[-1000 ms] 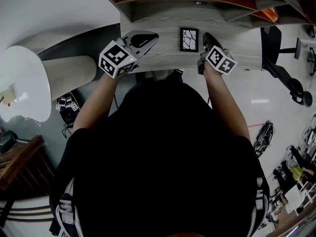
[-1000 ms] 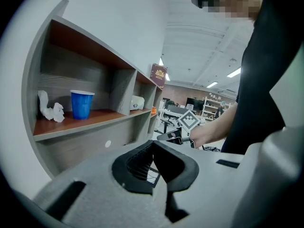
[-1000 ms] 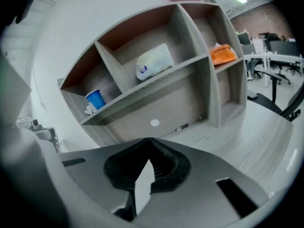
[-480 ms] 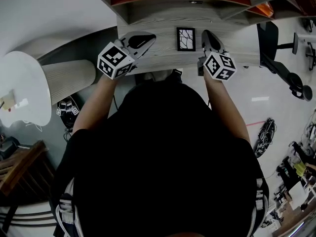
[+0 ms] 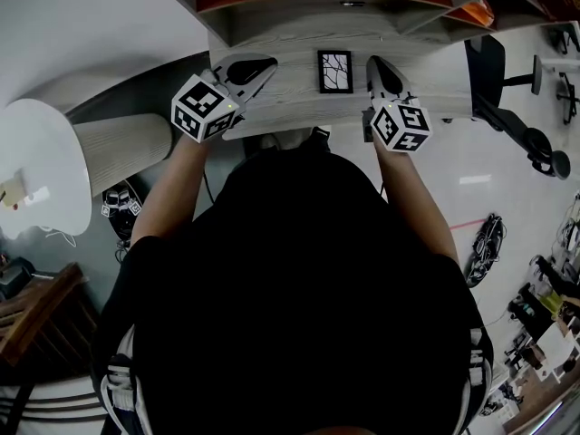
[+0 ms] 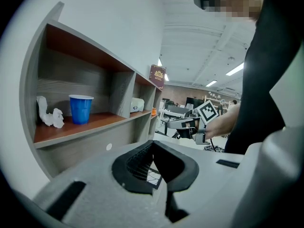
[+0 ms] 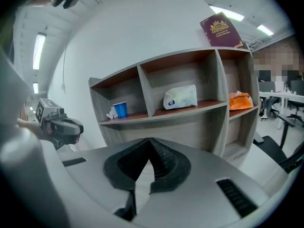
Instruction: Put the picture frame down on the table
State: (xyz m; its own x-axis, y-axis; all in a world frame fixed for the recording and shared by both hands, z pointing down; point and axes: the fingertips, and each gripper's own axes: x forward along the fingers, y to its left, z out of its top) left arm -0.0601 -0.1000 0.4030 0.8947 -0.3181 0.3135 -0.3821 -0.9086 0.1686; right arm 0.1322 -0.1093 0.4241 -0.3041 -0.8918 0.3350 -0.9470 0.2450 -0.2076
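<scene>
The picture frame (image 5: 334,71) is lying flat on the bench (image 5: 290,107). The left gripper (image 5: 258,66) and right gripper (image 5: 381,71), fingers pinched together and empty, should be backing away level.

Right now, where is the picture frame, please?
In the head view, the picture frame lies on the table between the left gripper and the right gripper.

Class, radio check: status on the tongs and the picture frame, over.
Left tongs shut, empty. Right tongs shut, empty. Picture frame flat on table between them. Nothing in the way.
</scene>
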